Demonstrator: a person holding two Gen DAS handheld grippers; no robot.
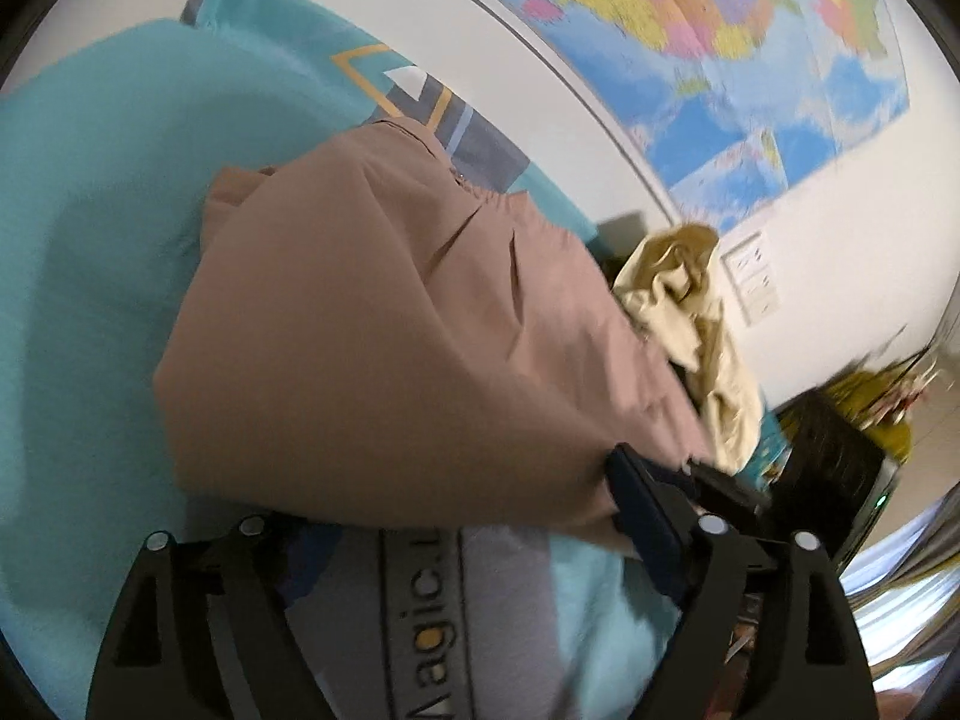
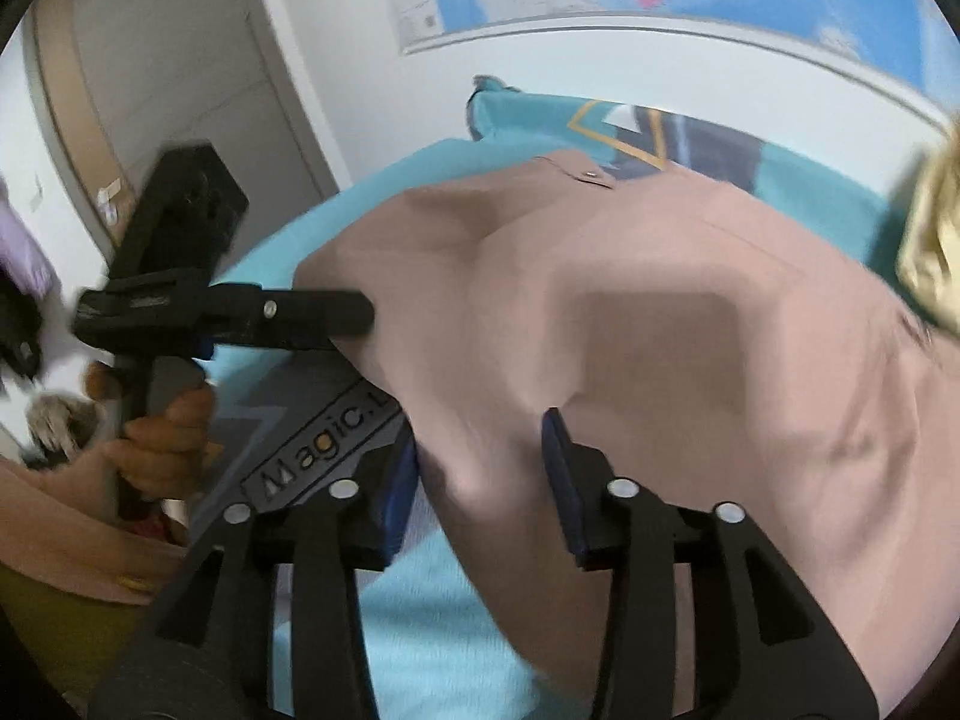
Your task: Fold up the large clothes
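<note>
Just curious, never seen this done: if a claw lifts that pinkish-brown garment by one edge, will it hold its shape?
Probably not. The pinkish-brown garment already lies in soft creases and folds on the teal bedding, so it would likely droop. It looks thin, so probably light, and should drag rather than slide cleanly.

We read "Magic." in pale letters, its "i" dotted orange, on a grey strip (image 2: 327,441) printed across the teal bed cover (image 2: 420,630); the word runs on under the pink garment (image 2: 660,330). The wall map (image 1: 750,60) carries lettering too blurred to read.
</note>
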